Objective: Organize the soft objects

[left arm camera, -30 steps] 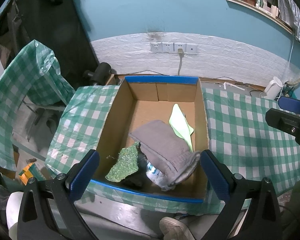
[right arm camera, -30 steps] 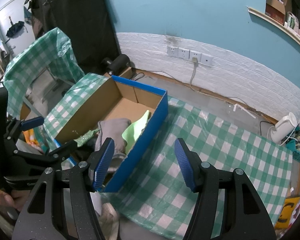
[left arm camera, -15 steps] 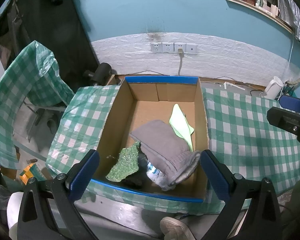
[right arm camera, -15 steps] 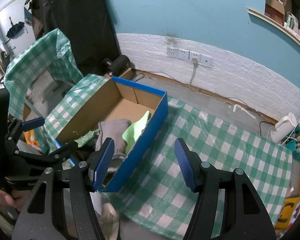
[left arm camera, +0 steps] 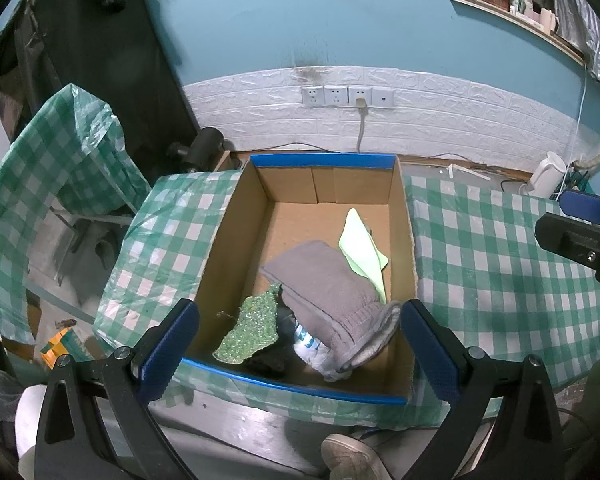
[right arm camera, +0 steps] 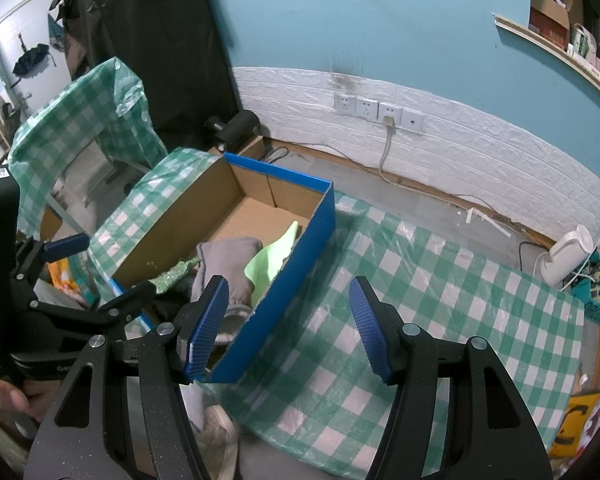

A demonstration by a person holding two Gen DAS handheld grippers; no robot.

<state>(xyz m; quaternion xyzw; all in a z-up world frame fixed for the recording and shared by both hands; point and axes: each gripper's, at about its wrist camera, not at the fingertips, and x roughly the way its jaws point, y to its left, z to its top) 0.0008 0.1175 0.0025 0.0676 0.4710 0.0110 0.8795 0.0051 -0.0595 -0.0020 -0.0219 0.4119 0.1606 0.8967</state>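
An open cardboard box with blue outer walls stands on the checked table. Inside lie a grey garment, a light green cloth, a sparkly green piece, a dark item and a white-blue item under the grey one. My left gripper is open and empty, held above the box's near edge. My right gripper is open and empty, over the box's right wall and the cloth-covered table.
A green-white checked plastic cloth covers the table right of the box. A white kettle stands at the far right by the wall. A cloth-draped chair stands at left. A shoe shows below the table edge.
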